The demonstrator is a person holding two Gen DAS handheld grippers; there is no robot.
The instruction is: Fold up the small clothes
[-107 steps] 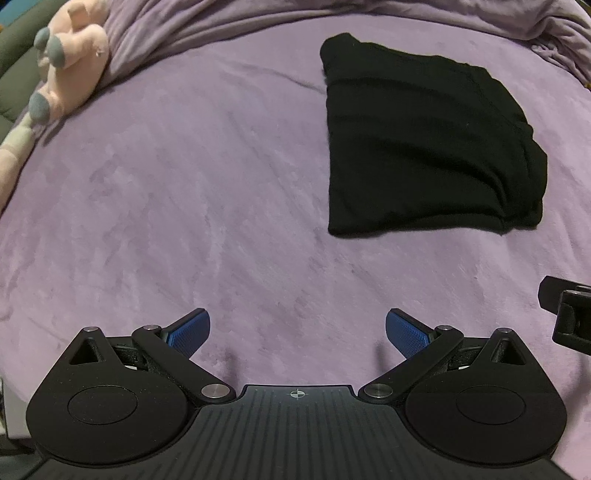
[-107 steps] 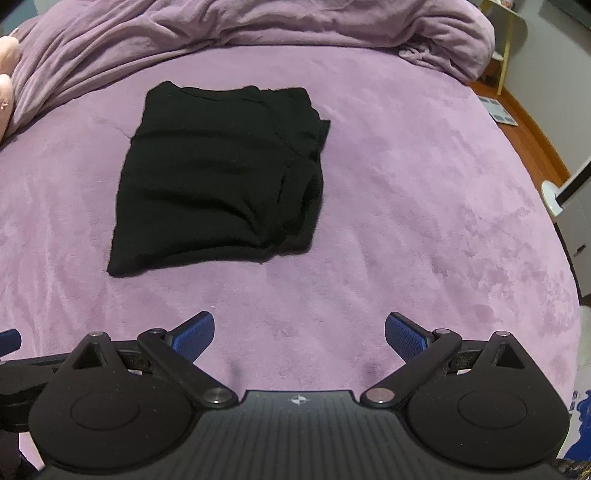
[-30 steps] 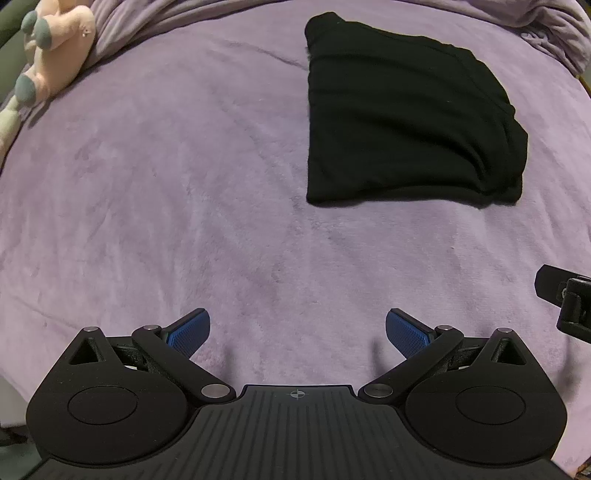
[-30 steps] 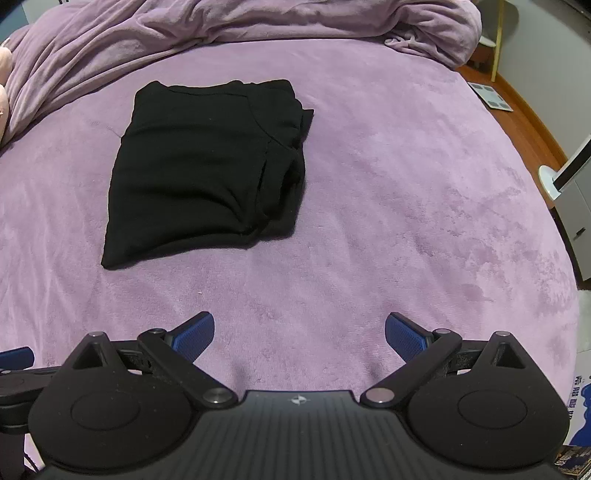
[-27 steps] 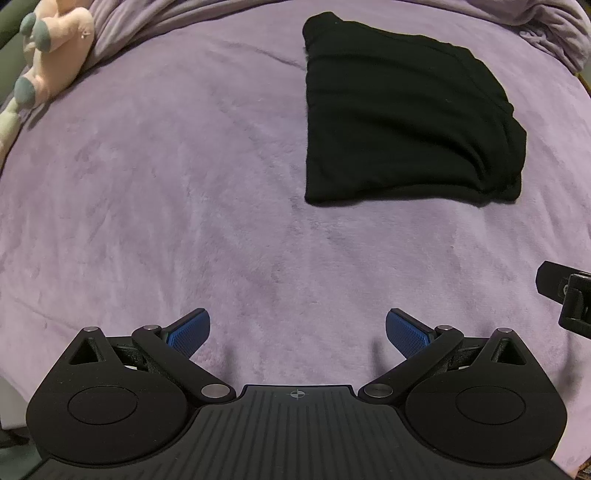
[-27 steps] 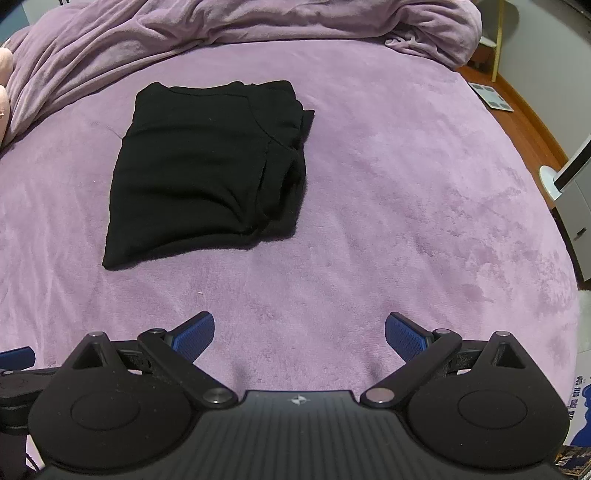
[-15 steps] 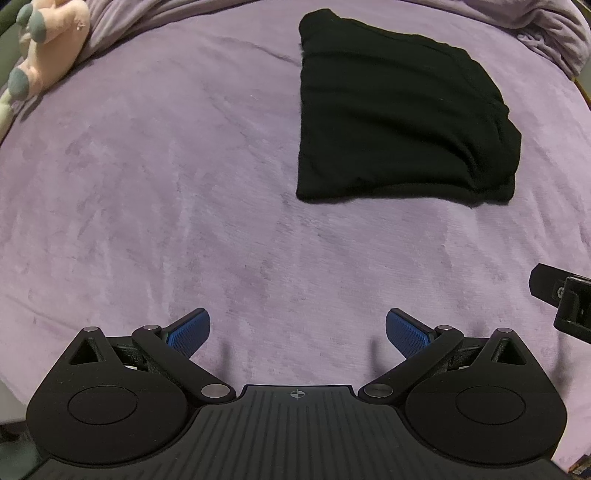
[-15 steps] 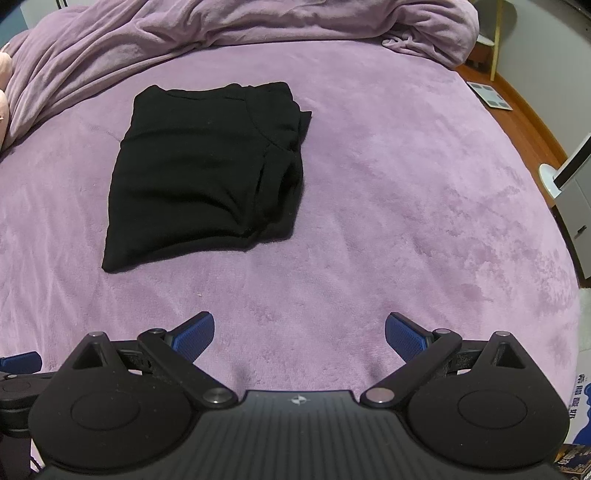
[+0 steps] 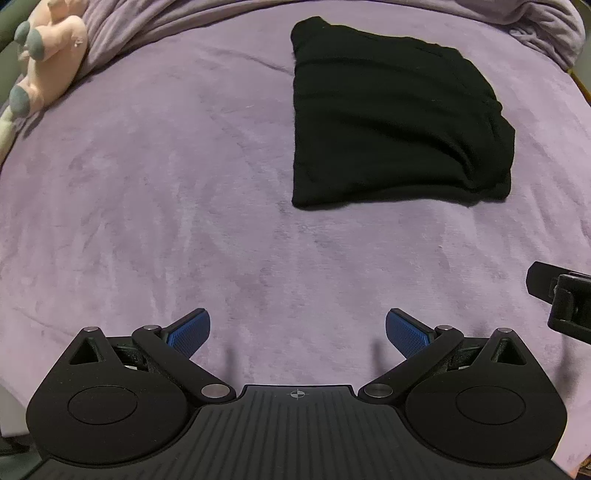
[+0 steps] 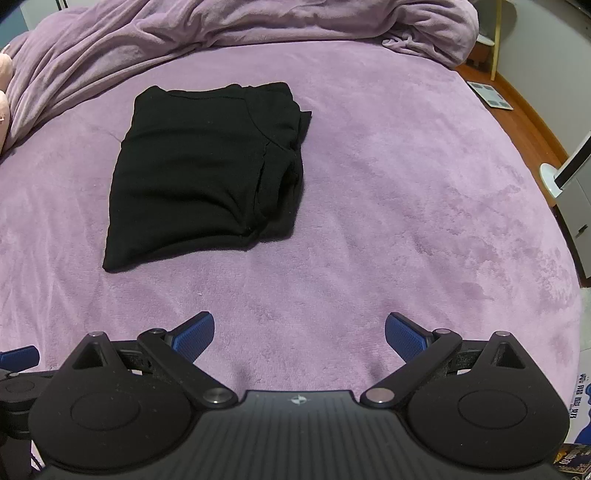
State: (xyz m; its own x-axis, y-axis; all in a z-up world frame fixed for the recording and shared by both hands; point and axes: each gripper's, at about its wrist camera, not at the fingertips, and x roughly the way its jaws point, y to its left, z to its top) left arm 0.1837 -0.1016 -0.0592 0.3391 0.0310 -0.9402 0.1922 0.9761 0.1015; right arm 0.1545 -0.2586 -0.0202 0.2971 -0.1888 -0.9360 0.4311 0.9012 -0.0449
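A black garment (image 9: 391, 118) lies folded into a rough rectangle on the purple bed cover (image 9: 166, 184), with its bunched edge to the right. The right wrist view shows the same garment (image 10: 199, 166) left of centre, its bunched edge also on the right. My left gripper (image 9: 297, 332) hovers well short of it, open, nothing between its blue pads. My right gripper (image 10: 299, 332) is also open and empty, near the bed's front. Part of the right gripper's body (image 9: 561, 299) shows at the right edge of the left wrist view.
A pink plush toy (image 9: 40, 62) lies at the far left of the bed. A crumpled purple duvet (image 10: 221, 29) runs along the back. Wooden floor (image 10: 524, 110), a scale and a white stand lie off the bed's right side.
Both views have drifted slightly; the garment sits a little lower and nearer in each. Both grippers stay open and the garment lies untouched.
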